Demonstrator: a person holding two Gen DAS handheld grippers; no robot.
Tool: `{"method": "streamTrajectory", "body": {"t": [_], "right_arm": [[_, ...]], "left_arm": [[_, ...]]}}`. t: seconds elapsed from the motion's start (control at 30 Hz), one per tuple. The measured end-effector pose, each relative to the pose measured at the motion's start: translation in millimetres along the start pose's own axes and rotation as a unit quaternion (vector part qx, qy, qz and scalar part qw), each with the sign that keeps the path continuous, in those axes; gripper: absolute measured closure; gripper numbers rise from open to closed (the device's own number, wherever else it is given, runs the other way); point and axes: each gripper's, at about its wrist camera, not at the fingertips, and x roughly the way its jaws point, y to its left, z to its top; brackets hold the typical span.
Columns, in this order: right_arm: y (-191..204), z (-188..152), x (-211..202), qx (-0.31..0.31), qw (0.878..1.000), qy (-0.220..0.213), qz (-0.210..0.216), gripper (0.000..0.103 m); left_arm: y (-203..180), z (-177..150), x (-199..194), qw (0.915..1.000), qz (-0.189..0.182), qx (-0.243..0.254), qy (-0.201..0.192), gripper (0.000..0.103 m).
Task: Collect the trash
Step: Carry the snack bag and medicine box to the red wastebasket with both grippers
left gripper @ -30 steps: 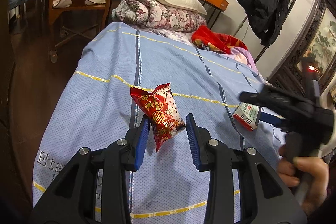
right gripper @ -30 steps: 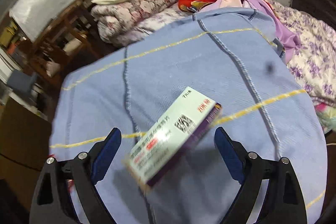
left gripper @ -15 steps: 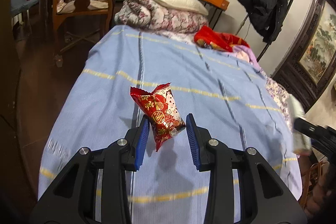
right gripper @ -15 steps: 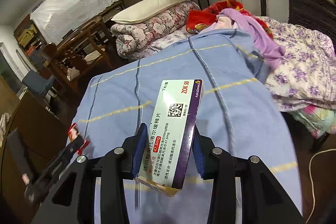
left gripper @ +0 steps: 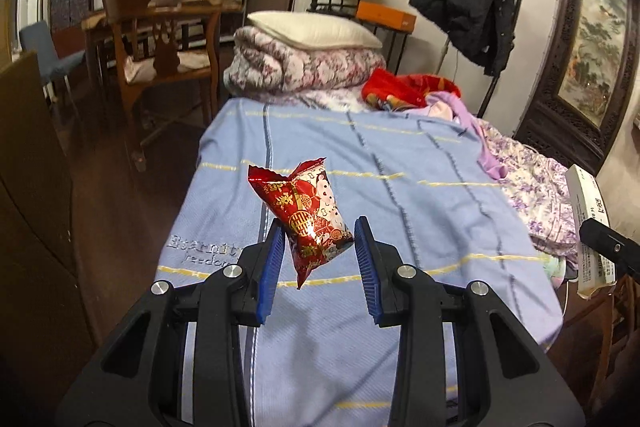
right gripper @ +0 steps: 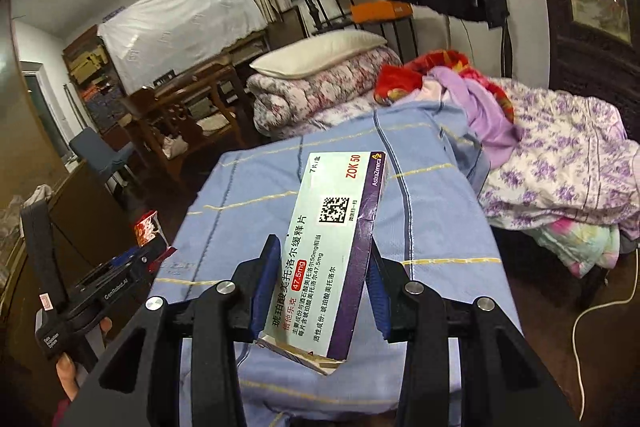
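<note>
- Left gripper [left gripper: 318, 259]: pads pinched on a red wrapper [left gripper: 306, 215], held up over the near end of the blue bedspread [left gripper: 420, 195].
- Right gripper [right gripper: 322, 285]: jaws, closing just now, clamped on the sides of a pill box [right gripper: 332, 247], lifted above the same bedspread.
- Farther back: folded quilt [left gripper: 304, 67] under a pillow [left gripper: 312, 29].

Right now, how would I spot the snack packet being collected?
Look above the blue bedspread on the bed. The snack packet hangs over it, pinched between blue-padded jaws. It is shiny red foil with gold print, unlike the white medicine box nearby.
</note>
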Motion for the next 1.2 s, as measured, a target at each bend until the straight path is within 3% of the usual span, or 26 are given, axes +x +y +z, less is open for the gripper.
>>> {"method": "streamTrajectory", "body": {"t": [0.67,0.97,1.2], "right_arm": [[-15.4,-22.4,-129.9,-0.004,0.997,-0.082,0.009,0.062],[-36.2,-46.4,-202.1,0.003,0.992,-0.126,0.001,0.062],[-60.7,-70.5,-247.5,0.008,0.989,-0.148,-0.015,0.061]], "left_arm": [[-76.6,-6.4,-114.7,0.9950,-0.031,0.061,-0.073,0.067],[-119.2,-28.0,-171.5,0.9871,-0.062,0.102,-0.107,0.067],[-156.2,-50.7,-204.2,0.9792,-0.104,0.137,-0.108,0.067]]}}
